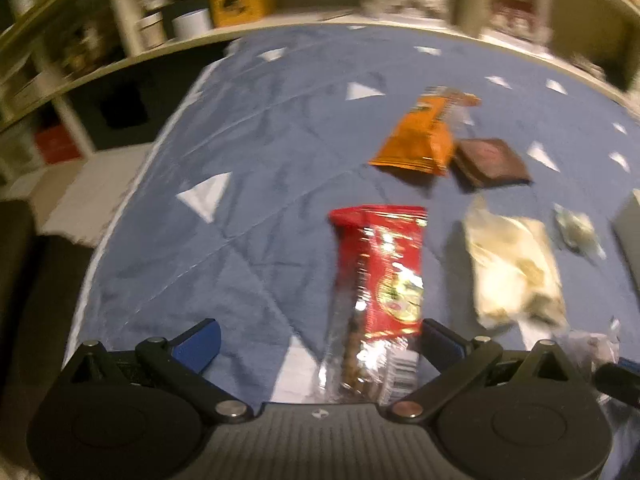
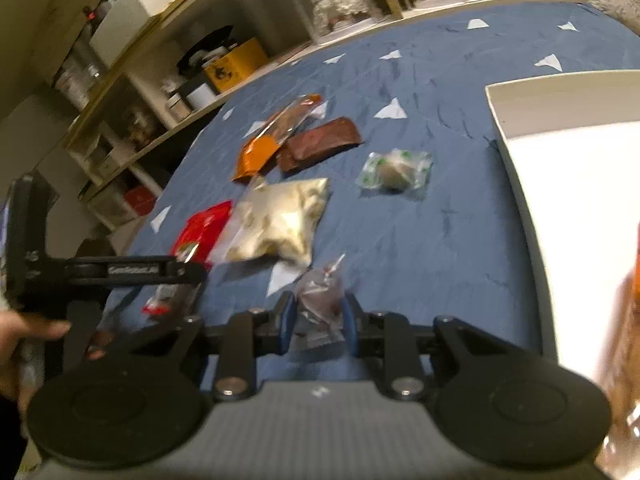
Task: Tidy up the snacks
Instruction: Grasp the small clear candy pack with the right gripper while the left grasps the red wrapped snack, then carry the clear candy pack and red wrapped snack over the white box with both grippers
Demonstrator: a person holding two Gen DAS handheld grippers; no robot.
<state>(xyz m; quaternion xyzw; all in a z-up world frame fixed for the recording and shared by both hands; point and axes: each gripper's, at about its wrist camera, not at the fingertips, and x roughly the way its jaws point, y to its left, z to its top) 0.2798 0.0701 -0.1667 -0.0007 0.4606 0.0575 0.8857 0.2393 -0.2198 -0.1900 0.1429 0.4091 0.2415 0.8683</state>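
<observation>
6 snack packs point(image 2: 276, 220), 1 box point(image 2: 560, 200)

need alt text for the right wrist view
The right hand-held gripper is shut on a small clear snack packet above a blue quilt. Orange, brown, pale and red snacks lie beyond; a white box sits to the right.

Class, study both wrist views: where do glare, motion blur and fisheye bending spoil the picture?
Left wrist view: glare streaks the red snack packet; shelves behind are smeared by motion blur, and the blue quilt edge bows from the fisheye lens. Right wrist view: the white box is overexposed, the right edge smears orange, and the small clear packet is soft.
</observation>
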